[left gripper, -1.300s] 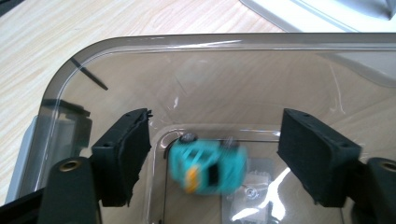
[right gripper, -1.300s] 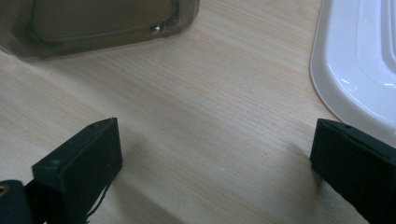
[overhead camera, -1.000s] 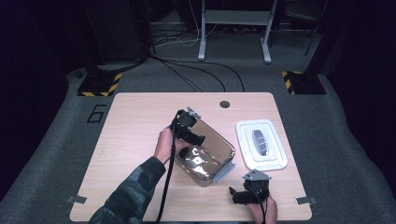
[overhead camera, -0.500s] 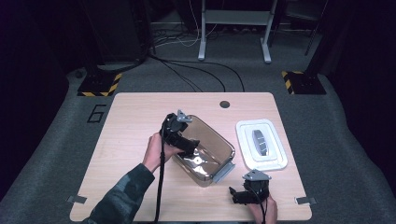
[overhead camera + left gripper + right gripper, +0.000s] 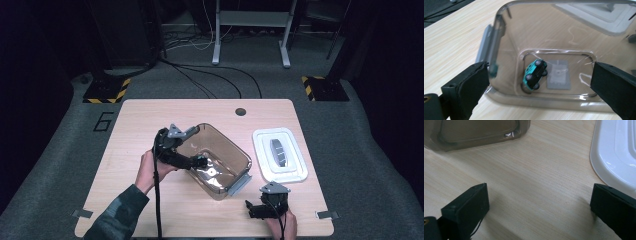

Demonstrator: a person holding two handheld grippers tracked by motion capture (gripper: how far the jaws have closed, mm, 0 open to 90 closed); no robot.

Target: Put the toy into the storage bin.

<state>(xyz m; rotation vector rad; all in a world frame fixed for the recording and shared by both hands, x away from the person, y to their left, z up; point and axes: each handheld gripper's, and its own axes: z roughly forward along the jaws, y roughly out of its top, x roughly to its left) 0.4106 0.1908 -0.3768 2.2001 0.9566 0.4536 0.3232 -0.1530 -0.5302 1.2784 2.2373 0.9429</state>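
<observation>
Left gripper (image 5: 199, 161) has moved: a second ago it sat over the far rim of the clear bin (image 5: 235, 155); it now reaches in from the bin's left side, with its tips over the open interior. In the left gripper view I see its jaws spread wide, holding nothing, and framing the bin's floor.

Right gripper (image 5: 255, 209) is unchanged: parked at the near edge of the counter (image 5: 135, 120), jaws apart and empty, with bare wood between them in the right gripper view.

The bin has not shifted on the counter, and it still lies at an angle beside the white lid (image 5: 280, 155), which sits well apart to the right.

The teal toy car (image 5: 535, 73) lies tipped on its side on the bin floor, wheels showing, just beside a grey label (image 5: 558, 74).

Judgement: the left gripper's shift looks like an approach on the car. With the car off its wheels, I would close across the body rather than the wheels. Grasp not yet made.
</observation>
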